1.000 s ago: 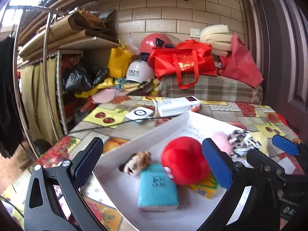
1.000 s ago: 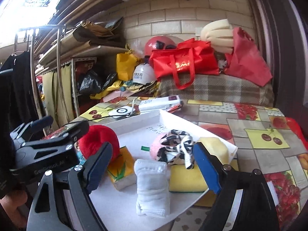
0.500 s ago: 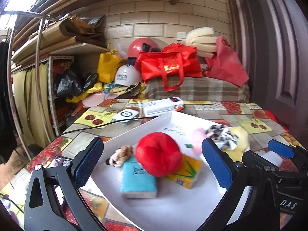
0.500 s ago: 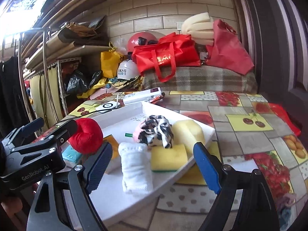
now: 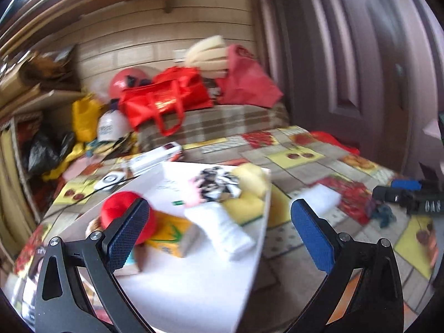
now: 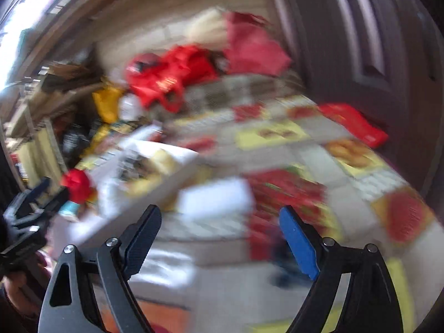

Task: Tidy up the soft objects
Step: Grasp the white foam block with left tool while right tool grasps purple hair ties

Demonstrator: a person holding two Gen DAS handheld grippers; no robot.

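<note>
Jaws spread wide on both grippers, nothing between them. Left gripper hangs over the white tray, which sits on the patterned tabletop. Soft items lie in the tray: red plush ball at the left, partly behind the left blue pad; yellow tissue pack just beside the ball; rolled white towel right of the pack; yellow sponge touching the towel's far end; black-and-white patterned cloth over something pink behind the sponge. A teal item peeks out below the left pad, mostly hidden. One white pad-like item lies on the tabletop outside the tray, to its right.

Right gripper is aimed at the tabletop right of the tray; view heavily motion-blurred. The white item sits just ahead of it, beside the tray's edge. Red ball is visible far left, near the other gripper's body. Red bag and clutter sit behind the tabletop.
</note>
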